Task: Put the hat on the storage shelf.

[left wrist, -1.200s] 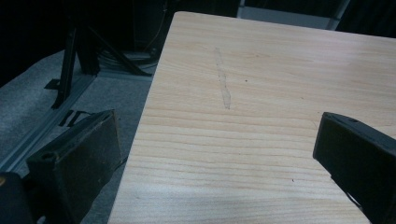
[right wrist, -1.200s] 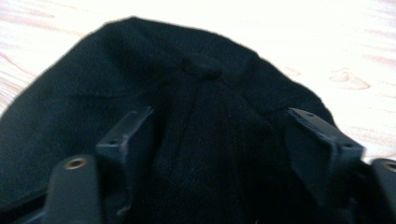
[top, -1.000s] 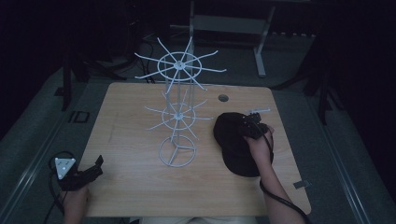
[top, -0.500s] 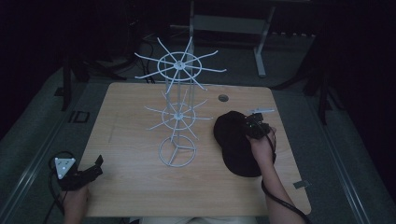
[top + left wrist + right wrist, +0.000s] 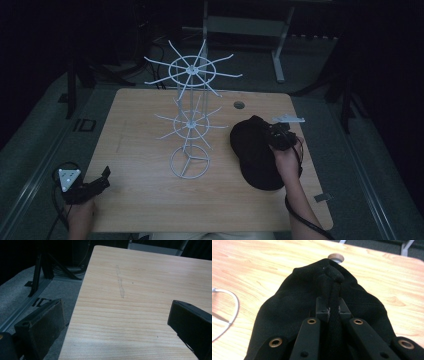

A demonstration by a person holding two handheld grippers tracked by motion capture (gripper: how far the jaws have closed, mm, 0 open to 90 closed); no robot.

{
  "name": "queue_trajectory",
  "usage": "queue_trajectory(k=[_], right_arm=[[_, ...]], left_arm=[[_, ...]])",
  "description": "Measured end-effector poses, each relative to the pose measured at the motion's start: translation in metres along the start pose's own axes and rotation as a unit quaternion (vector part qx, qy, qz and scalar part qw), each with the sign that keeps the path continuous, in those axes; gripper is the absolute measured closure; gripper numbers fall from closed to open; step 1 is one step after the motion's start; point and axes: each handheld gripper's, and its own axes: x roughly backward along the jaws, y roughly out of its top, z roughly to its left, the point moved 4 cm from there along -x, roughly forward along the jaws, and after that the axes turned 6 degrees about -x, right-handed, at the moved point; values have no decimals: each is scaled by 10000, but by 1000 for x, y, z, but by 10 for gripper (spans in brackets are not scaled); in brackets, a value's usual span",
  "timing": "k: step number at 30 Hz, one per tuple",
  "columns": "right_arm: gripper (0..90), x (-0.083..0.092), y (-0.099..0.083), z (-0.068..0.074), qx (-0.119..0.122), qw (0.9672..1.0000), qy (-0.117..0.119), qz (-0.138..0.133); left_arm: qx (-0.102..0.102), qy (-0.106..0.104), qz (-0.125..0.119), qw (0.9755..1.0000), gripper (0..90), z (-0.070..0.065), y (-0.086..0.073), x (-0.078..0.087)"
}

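A black cap [image 5: 255, 152] lies on the right side of the wooden table [image 5: 140, 145], right of a white wire rack [image 5: 190, 120] with two tiers of spokes. My right gripper [image 5: 272, 135] is shut on a pinched fold of the black cap [image 5: 294, 305] near its crown; in the right gripper view the jaws squeeze the fabric between their fingertips [image 5: 322, 312]. My left gripper [image 5: 102, 180] rests at the table's front left corner. In the left gripper view its fingers [image 5: 42, 325] stand wide apart over bare wood, holding nothing.
A round cable hole [image 5: 239, 105] sits in the table behind the cap, also seen as a grommet [image 5: 336, 257] in the right gripper view. The rack's ring base [image 5: 190, 162] stands mid-table. Dark floor and metal frame legs [image 5: 280, 50] surround the table.
The right gripper has shifted slightly toward the cap's crown and holds its fabric. The left gripper has not moved.
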Motion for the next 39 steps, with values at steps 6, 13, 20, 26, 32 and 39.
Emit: queue_trajectory(k=[6,13,20,26,32,39], right_arm=[[849,26,9,0,21,9995,60,-322],[848,63,22,4,144,9969,189,-750],[848,100,35,8,189,9923,357,-1173],[848,149,54,19,422,9836,533,-1668],[849,189,70,27,536,9736,644,-2122],[848,232,84,36,650,9607,813,-2574]], left_arm=[[-5,12,-2,10000,14,0,0,0],[-8,9,-16,10000,14,0,0,0],[-16,16,-14,10000,14,0,0,0],[-16,22,-15,10000,14,0,0,0],[-12,19,-13,10000,14,0,0,0],[-8,24,-15,10000,14,0,0,0]])
